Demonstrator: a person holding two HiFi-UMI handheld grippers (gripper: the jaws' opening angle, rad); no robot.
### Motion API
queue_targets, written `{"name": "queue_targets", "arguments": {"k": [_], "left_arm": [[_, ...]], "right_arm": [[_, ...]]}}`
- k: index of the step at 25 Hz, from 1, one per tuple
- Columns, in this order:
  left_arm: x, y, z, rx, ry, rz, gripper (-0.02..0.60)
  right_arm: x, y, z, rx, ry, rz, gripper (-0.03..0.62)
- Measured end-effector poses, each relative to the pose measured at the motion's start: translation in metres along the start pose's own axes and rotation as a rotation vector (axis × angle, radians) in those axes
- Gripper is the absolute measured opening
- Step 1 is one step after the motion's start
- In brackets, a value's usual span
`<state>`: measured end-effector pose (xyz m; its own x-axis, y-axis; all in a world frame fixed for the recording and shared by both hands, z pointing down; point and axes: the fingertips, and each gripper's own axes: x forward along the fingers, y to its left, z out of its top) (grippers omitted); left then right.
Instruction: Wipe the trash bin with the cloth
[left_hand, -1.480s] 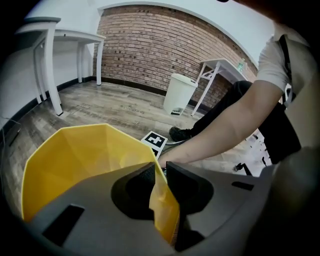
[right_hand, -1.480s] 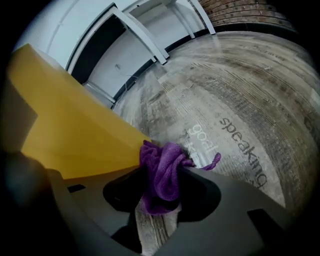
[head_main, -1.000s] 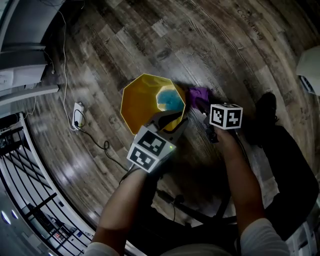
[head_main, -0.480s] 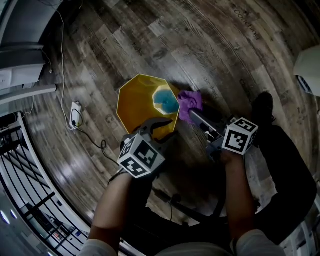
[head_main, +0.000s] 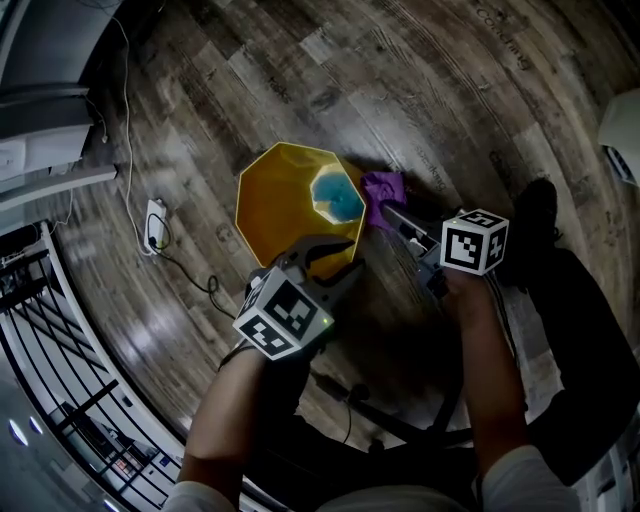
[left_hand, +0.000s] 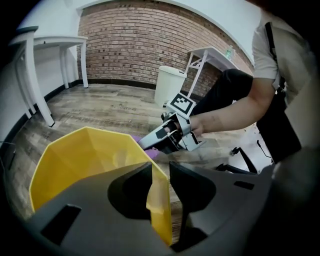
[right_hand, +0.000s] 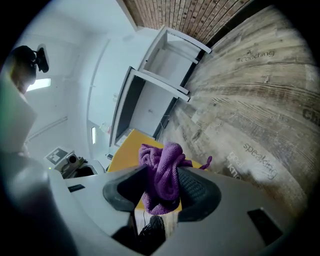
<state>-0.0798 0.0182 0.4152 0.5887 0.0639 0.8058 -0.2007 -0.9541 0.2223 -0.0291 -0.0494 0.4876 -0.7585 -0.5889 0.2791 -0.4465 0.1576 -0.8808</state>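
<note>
Since the earlier frame the purple cloth has shifted up to the right rim of the yellow trash bin. It is carried by the right gripper, whose 2 jaws are clamped on the bunched fabric. The bin sits tipped on the wood floor, its mouth toward the person and its blue bottom showing inside. The left gripper straddles the bin's near wall. Its jaws, about half apart, have just been closing and look pressed on that wall. A power strip with its cable lies left of the bin. A white bin stands before the brick wall.
</note>
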Motion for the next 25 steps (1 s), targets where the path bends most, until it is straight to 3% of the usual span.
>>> {"name": "queue_targets", "arguments": {"k": [3,6,8,14,17,19,20,21,23,25], "left_arm": [[-0.020,-0.008,0.001,0.064,0.076,-0.040,0.111],[-0.049,-0.017,-0.017,0.276,0.276,-0.130,0.110],[-0.060,-0.022,-0.029,0.378,0.355,-0.148,0.111],[-0.070,-0.039,-0.061,0.514,0.462,-0.274,0.117],[-0.102,-0.034,-0.087,0.621,0.603,-0.354,0.117],[-0.119,-0.023,-0.100,0.654,0.664,-0.358,0.117],[-0.119,-0.016,-0.095,0.628,0.632,-0.323,0.117],[-0.111,-0.010,-0.081,0.567,0.547,-0.261,0.117],[-0.085,-0.001,-0.043,0.394,0.300,-0.092,0.117],[-0.064,0.007,-0.022,0.241,0.121,0.054,0.117]], "right_arm": [[0.006,-0.007,-0.007,-0.011,0.060,-0.012,0.184],[0.007,-0.010,-0.006,-0.059,0.097,-0.031,0.184],[0.007,-0.011,-0.007,-0.072,0.106,-0.035,0.184],[0.009,-0.017,-0.013,-0.053,0.124,-0.044,0.184],[0.009,-0.019,-0.016,-0.034,0.127,-0.053,0.184],[0.011,-0.019,-0.016,-0.019,0.117,-0.054,0.184],[0.012,-0.020,-0.016,-0.015,0.109,-0.056,0.184],[0.012,-0.020,-0.016,-0.012,0.101,-0.059,0.184],[0.011,-0.022,-0.020,-0.004,0.099,-0.064,0.184],[0.012,-0.025,-0.024,-0.005,0.114,-0.065,0.184]]}}
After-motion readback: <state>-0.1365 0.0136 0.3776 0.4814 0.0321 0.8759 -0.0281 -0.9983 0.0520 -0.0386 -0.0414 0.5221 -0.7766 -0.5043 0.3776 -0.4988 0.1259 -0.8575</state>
